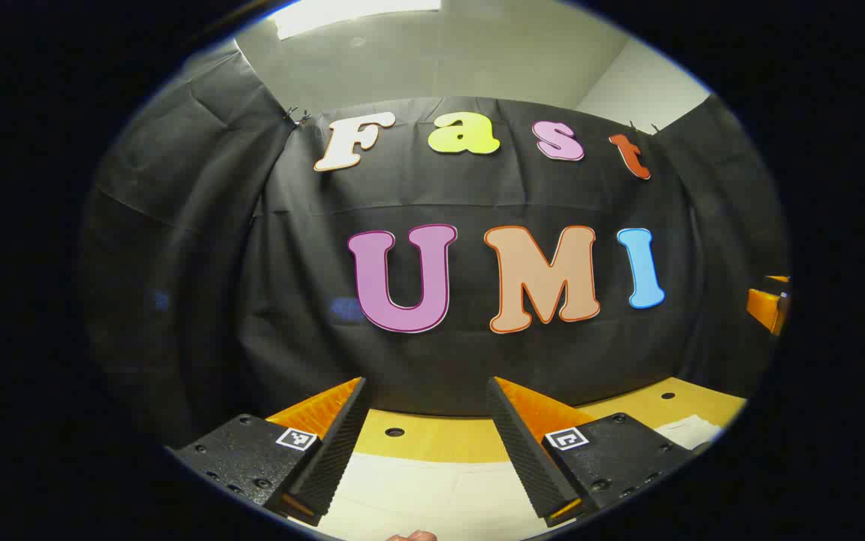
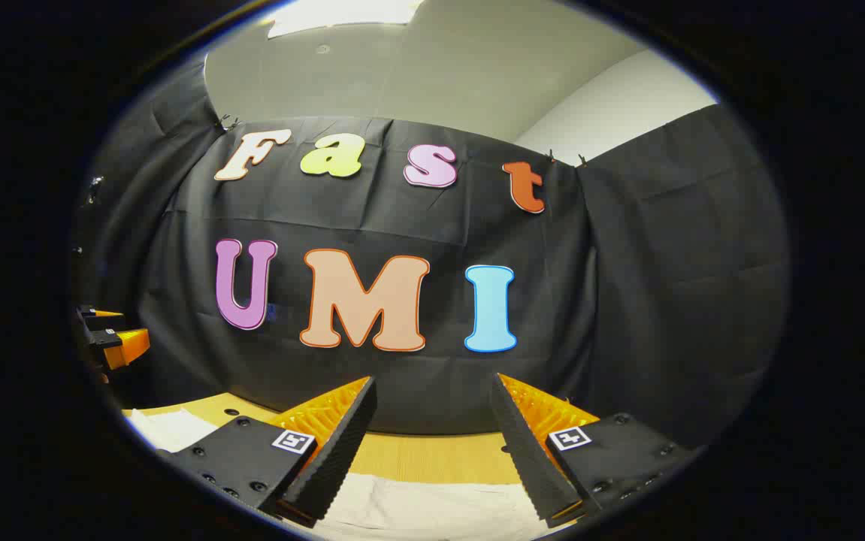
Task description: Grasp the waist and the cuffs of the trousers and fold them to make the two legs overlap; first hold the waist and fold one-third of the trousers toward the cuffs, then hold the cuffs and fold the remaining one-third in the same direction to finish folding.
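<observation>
My left gripper (image 1: 427, 439) rides with jaws spread, nothing between them, above the pale trousers (image 1: 432, 496) spread on the wooden tabletop (image 1: 432, 439). My right gripper (image 2: 432, 443) is likewise spread and empty over the same cloth (image 2: 432, 507), facing the black cloth wall (image 2: 665, 300).

Trousers (image 1: 432, 496) lie on the table (image 1: 432, 439) — booth wall (image 1: 289, 300) behind, table's far edge against it.
</observation>
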### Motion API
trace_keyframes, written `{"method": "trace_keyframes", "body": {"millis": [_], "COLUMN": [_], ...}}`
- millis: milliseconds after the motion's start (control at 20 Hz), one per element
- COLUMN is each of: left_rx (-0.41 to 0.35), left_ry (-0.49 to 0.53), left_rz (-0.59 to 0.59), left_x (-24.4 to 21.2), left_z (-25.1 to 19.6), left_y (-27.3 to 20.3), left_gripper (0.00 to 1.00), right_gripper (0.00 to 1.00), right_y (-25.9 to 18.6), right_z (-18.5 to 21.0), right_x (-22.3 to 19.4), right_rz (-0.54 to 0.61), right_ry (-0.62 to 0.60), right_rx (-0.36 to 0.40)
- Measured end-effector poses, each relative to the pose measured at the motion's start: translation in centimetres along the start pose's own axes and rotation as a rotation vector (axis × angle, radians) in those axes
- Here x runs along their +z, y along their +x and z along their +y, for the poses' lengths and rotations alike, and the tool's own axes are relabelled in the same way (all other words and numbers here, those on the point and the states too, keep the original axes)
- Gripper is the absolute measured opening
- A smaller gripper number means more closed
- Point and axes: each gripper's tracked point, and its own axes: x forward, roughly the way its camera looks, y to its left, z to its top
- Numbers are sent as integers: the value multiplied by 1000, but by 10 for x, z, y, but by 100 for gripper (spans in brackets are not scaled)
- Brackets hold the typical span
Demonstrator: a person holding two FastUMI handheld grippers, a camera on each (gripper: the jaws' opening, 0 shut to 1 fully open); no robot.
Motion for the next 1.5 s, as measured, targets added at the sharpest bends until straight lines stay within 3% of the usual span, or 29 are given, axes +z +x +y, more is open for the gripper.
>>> {"method": "trace_keyframes", "body": {"millis": [1500], "left_rx": [49], "left_ry": [53], "left_rz": [8], "left_x": [-5], "left_z": [17], "left_y": [-10], "left_gripper": [94], "right_gripper": [97], "right_y": [4], "right_z": [15], "right_x": [-14], "right_rz": [18], "right_ry": [-4], "right_rx": [57]}}
